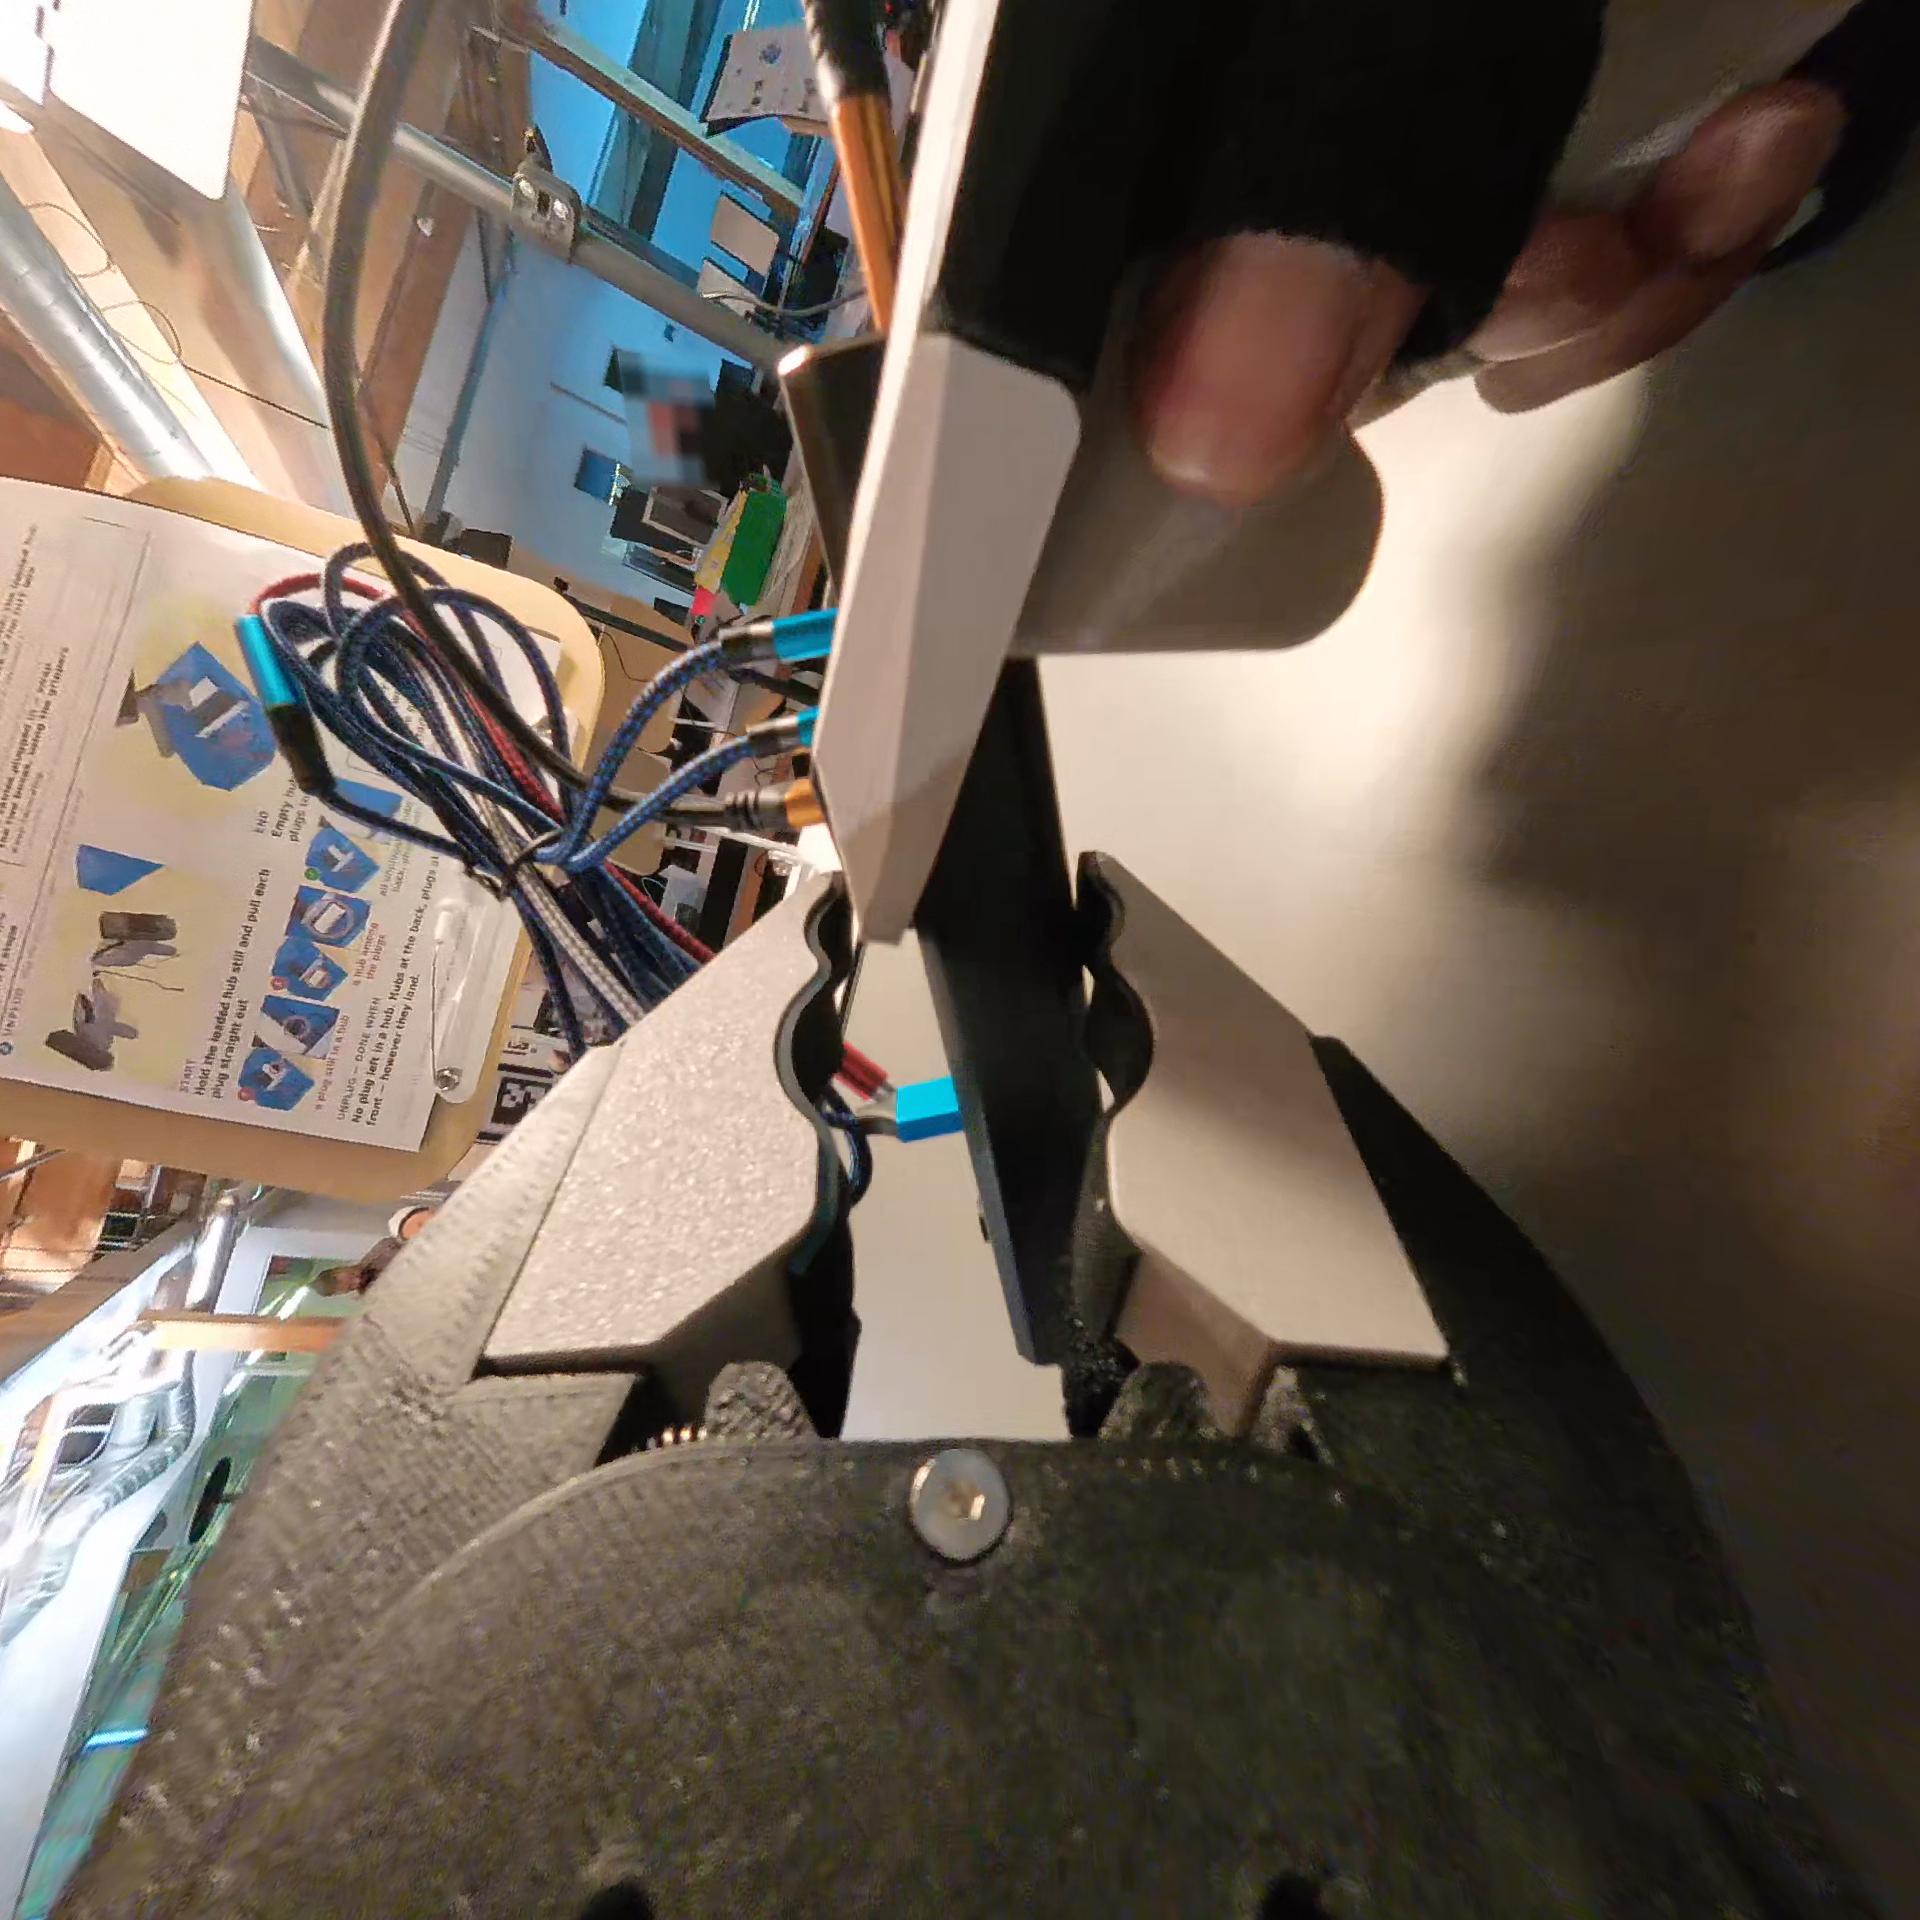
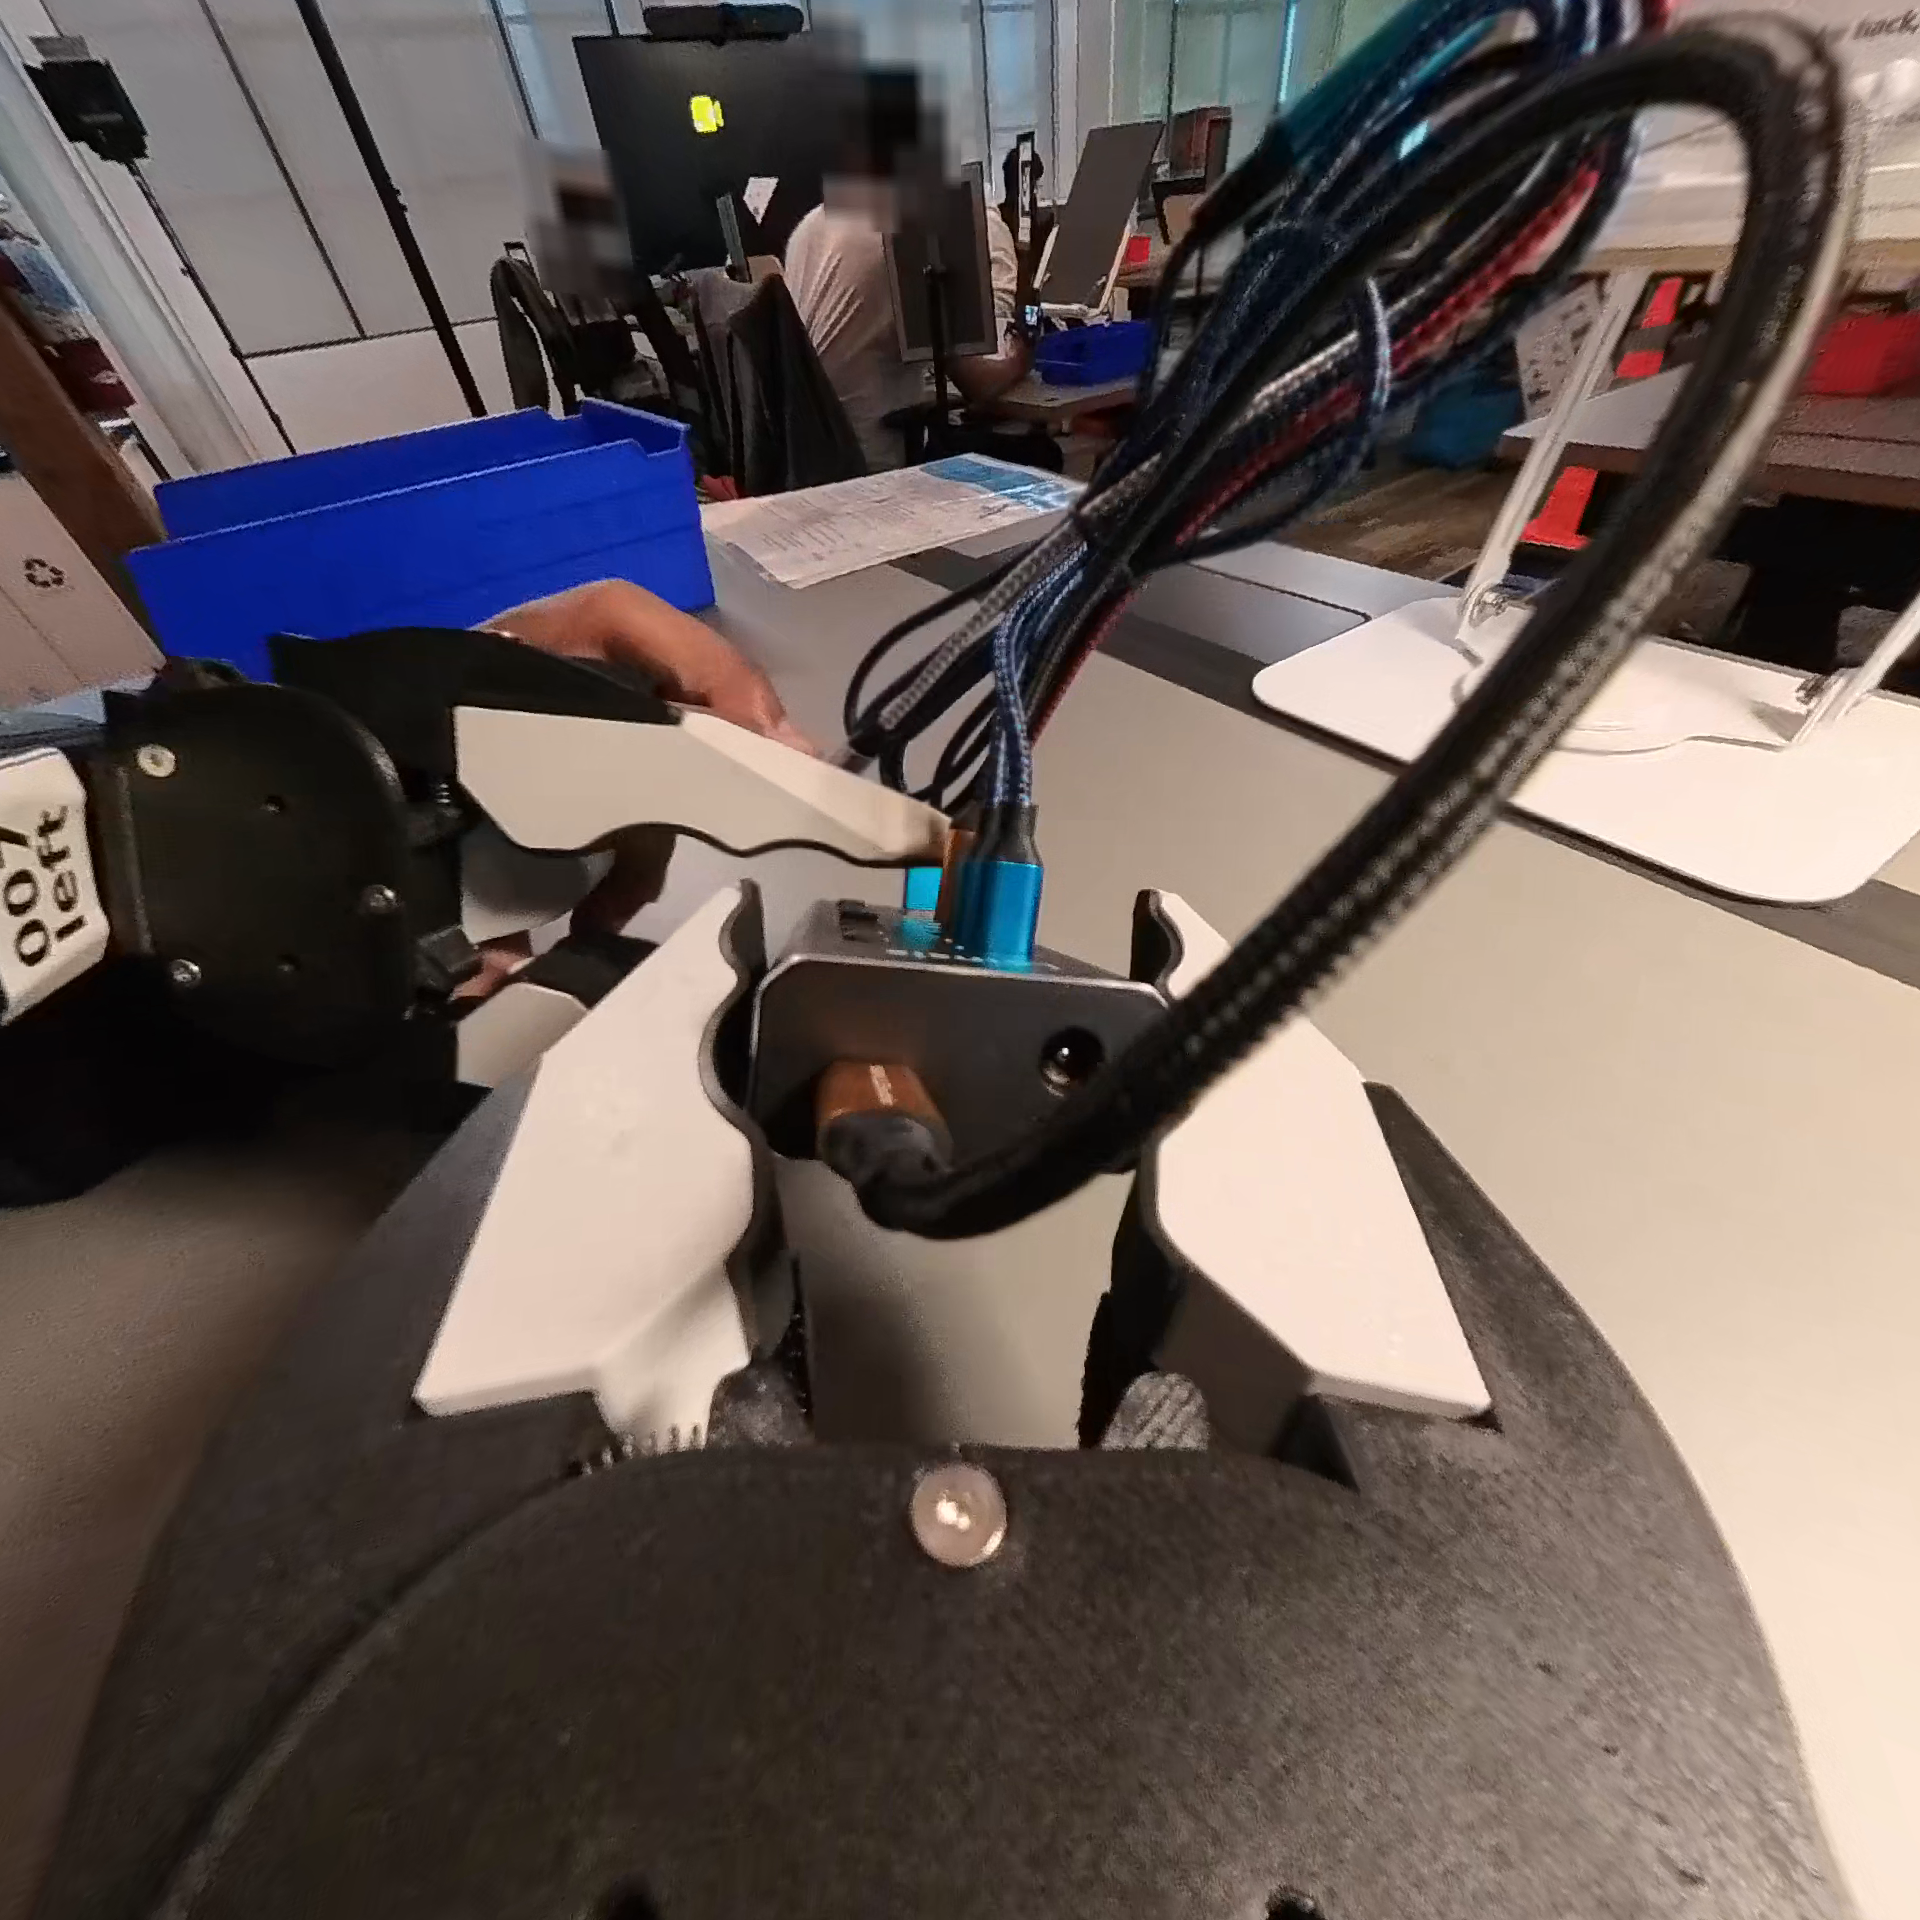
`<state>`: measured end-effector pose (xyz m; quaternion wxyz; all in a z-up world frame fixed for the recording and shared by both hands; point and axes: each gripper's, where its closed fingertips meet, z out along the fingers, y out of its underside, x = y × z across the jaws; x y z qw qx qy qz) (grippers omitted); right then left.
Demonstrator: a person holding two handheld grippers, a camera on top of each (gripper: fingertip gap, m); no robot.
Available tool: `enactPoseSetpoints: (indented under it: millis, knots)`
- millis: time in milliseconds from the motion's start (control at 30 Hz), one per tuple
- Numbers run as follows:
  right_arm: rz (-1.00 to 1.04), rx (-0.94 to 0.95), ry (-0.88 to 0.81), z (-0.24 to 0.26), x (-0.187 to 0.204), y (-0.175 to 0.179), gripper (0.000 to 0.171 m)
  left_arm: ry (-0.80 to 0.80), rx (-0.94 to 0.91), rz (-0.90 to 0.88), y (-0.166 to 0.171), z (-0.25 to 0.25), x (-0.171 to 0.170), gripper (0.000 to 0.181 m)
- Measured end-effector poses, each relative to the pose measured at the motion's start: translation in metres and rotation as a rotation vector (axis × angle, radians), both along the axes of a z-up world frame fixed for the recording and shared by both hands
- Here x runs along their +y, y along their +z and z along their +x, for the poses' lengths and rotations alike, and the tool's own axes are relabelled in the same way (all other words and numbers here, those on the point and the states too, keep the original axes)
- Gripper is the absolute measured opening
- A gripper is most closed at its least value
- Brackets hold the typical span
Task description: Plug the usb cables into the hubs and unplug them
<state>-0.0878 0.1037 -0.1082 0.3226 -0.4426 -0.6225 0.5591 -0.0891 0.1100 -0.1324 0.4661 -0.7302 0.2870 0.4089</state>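
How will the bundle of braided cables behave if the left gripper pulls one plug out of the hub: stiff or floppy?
Probably floppy: the braided cables hang in loose loops above the hub. Being bound together, neighbours would likely tug along. The thick black cable holds a springy arch, so it seems stiffer.

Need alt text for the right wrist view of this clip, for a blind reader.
The right gripper clamps a dark metal USB hub with blue-shelled plugs seated on top and a bundle of braided cables arching overhead. The left gripper reaches in from the left, fingertips at the plugs, above a grey table.
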Motion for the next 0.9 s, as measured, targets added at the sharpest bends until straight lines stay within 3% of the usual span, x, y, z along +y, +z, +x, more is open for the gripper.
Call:
enactPoseSetpoints:
  millis: [33, 167, 267, 367, 467, 600, 900]
  knots:
    - [0.003, 0.002, -0.003, 0.001, 0.002, 0.0, 0.071, -0.004, -0.003, -0.001, 0.0, 0.001, -0.001, 0.047]
    - [-0.008, 0.02, -0.038, 0.005, 0.017, 0.004, 0.072, -0.017, -0.141, 0.027, 0.003, 0.006, -0.009, 0.048]
    - [-0.034, 0.038, -0.064, 0.007, 0.028, 0.009, 0.072, -0.024, -0.424, 0.088, 0.01, 0.009, -0.013, 0.045]
    - [-0.017, 0.067, -0.081, 0.011, 0.037, 0.014, 0.071, 0.043, -0.844, 0.155, 0.013, 0.003, -0.018, 0.039]
    - [0.008, 0.089, -0.089, 0.013, 0.04, 0.016, 0.071, 0.178, -1.364, 0.097, -0.01, 0.006, -0.025, 0.036]
    - [0.06, 0.126, -0.084, 0.015, 0.035, 0.02, 0.071, 0.043, -2.007, 0.074, -0.008, 0.044, -0.016, 0.037]
    - [0.291, 0.33, -0.061, 0.033, 0.005, 0.048, 0.07, -0.024, -2.412, 0.28, 0.005, 0.046, -0.003, 0.039]
